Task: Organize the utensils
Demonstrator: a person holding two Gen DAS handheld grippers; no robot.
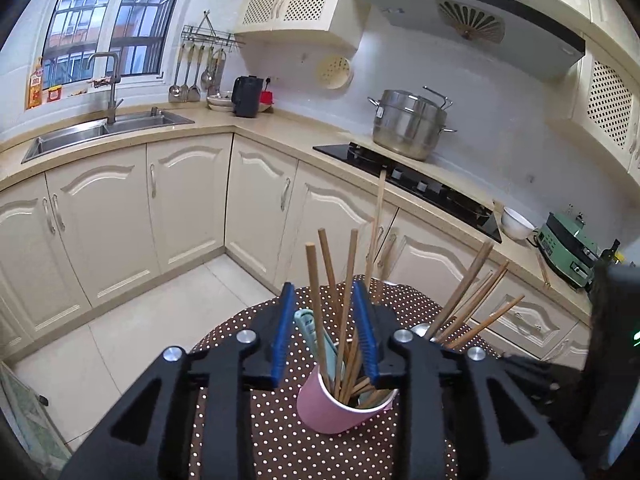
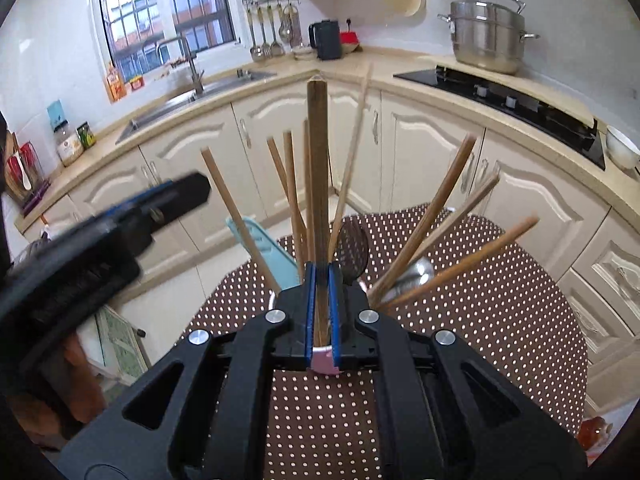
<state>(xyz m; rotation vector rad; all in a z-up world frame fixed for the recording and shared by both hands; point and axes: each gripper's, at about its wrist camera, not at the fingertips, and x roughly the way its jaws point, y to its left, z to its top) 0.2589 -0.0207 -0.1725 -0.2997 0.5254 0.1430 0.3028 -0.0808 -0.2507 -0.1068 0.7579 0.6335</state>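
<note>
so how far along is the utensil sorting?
Done: several wooden chopsticks already stand in the pink paper cup on the dotted tablecloth. In hand: the right gripper is shut on a dark wooden chopstick above the cup; the left gripper is open around the bundle. Left: more chopsticks splay in a second container, partly hidden.

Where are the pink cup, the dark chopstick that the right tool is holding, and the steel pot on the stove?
pink cup [image 1: 334,414], left wrist view, on its outer wall.
dark chopstick [image 2: 318,168], right wrist view, on its shaft above the pads.
steel pot [image 1: 408,128], left wrist view, on its side wall.
</note>
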